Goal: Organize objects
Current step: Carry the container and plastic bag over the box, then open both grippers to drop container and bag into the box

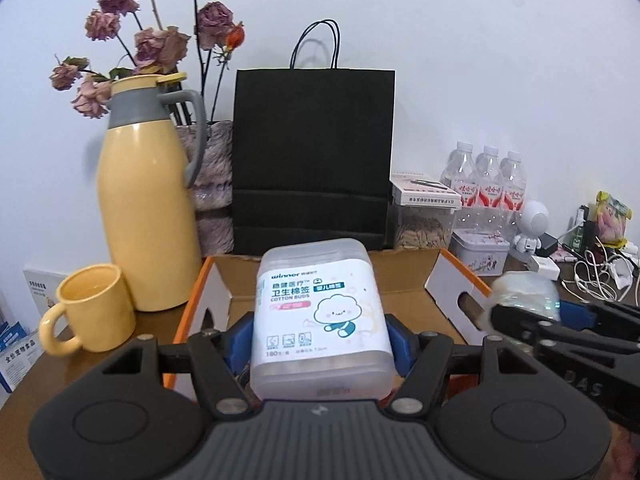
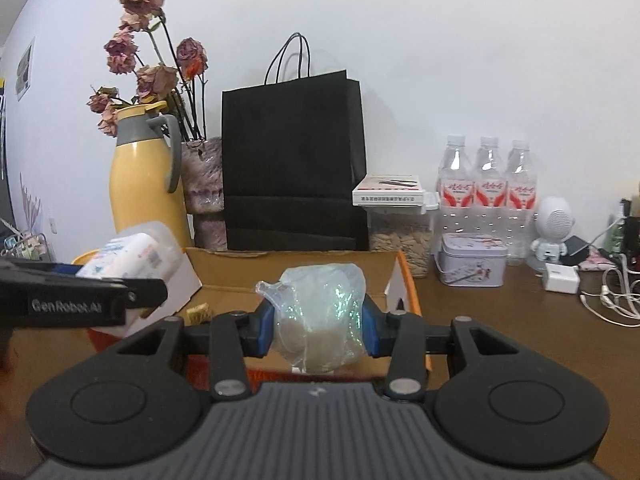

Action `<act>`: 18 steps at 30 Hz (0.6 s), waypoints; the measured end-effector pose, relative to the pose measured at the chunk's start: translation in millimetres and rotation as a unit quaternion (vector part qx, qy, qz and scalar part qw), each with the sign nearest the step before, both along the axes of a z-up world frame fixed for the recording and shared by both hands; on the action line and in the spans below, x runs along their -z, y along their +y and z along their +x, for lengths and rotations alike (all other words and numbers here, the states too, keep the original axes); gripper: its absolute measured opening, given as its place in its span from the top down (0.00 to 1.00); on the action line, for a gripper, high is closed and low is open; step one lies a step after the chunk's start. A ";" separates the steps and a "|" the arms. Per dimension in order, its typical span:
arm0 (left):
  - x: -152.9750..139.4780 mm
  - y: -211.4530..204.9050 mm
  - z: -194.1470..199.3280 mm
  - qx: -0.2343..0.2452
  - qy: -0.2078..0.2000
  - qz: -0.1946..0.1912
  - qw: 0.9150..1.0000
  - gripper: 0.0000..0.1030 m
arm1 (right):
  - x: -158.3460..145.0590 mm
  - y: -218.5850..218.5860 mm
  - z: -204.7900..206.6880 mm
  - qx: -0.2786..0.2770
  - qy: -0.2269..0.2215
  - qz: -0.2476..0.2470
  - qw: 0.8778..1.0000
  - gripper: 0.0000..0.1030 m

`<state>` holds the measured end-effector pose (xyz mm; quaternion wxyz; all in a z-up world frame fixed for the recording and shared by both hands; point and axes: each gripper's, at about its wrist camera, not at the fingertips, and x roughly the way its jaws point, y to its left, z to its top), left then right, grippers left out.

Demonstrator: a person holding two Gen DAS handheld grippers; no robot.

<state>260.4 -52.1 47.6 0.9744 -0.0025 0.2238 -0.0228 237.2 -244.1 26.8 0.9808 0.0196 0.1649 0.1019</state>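
My left gripper (image 1: 318, 340) is shut on a clear plastic box of cotton buds (image 1: 320, 316) with a white label, held above an open cardboard box (image 1: 404, 276) with orange edges. My right gripper (image 2: 319, 326) is shut on a crinkled clear plastic packet (image 2: 320, 316) with pale round pieces inside, held over the same cardboard box (image 2: 224, 270). The right gripper with its packet (image 1: 524, 292) shows at the right of the left wrist view. The left gripper with the cotton buds box (image 2: 128, 256) shows at the left of the right wrist view. A small gold-wrapped item (image 2: 199, 313) lies inside the box.
Behind the box stand a black paper bag (image 1: 314, 160), a yellow thermos jug (image 1: 148, 208), a vase of dried roses (image 1: 212, 184) and a yellow mug (image 1: 90, 308). To the right are water bottles (image 2: 486, 192), a tin (image 2: 472, 260), a seed jar (image 2: 400, 240), a white speaker figure (image 2: 554, 232) and cables (image 2: 612, 296).
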 end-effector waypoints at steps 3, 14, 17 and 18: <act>4.2 -5.4 17.3 0.002 0.011 0.000 1.000 0.37 | 1.2 2.8 20.2 0.003 0.003 0.000 1.000 0.59; 14.3 -2.6 67.8 -0.018 0.033 0.011 0.999 0.37 | 12.9 13.0 76.0 -0.008 0.041 -0.018 0.999 0.59; 16.9 1.3 76.3 -0.026 0.033 0.018 0.999 0.37 | 16.8 18.5 82.9 -0.018 0.050 -0.028 0.998 0.59; 18.1 2.3 77.9 -0.028 0.034 0.020 0.999 0.37 | 18.3 19.5 84.3 -0.020 0.053 -0.030 0.998 0.59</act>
